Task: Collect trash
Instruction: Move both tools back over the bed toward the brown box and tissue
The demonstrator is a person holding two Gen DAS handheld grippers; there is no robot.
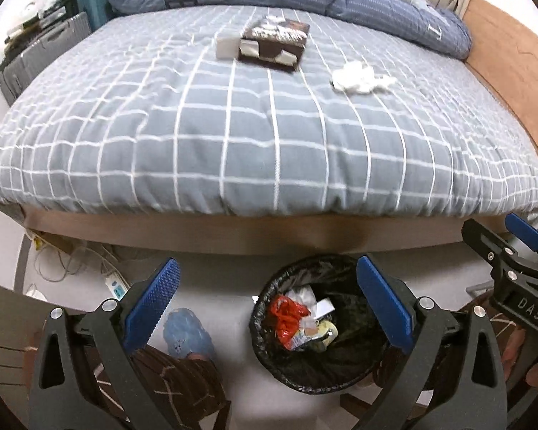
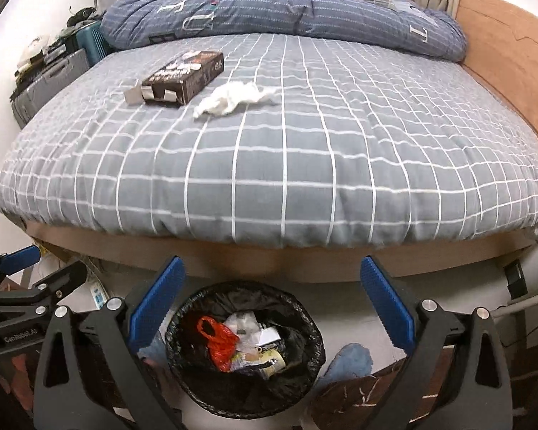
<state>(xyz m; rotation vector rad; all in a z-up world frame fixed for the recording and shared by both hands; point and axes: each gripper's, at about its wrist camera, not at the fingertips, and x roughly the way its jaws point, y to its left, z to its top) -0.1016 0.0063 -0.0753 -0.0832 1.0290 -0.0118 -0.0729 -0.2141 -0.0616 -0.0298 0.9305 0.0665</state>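
Note:
A crumpled white tissue lies on the grey checked bed, right of a dark brown box with open end flaps. Both show in the right wrist view too, the tissue and the box. A black-lined trash bin stands on the floor at the bed's foot, holding a red bag and wrappers; it also shows in the right wrist view. My left gripper is open and empty above the floor beside the bin. My right gripper is open and empty over the bin.
A folded blue duvet and a pillow lie at the bed's head. Suitcases and clutter stand left of the bed. A wooden bed frame runs along the right. Cables and a power strip lie under the bed's edge.

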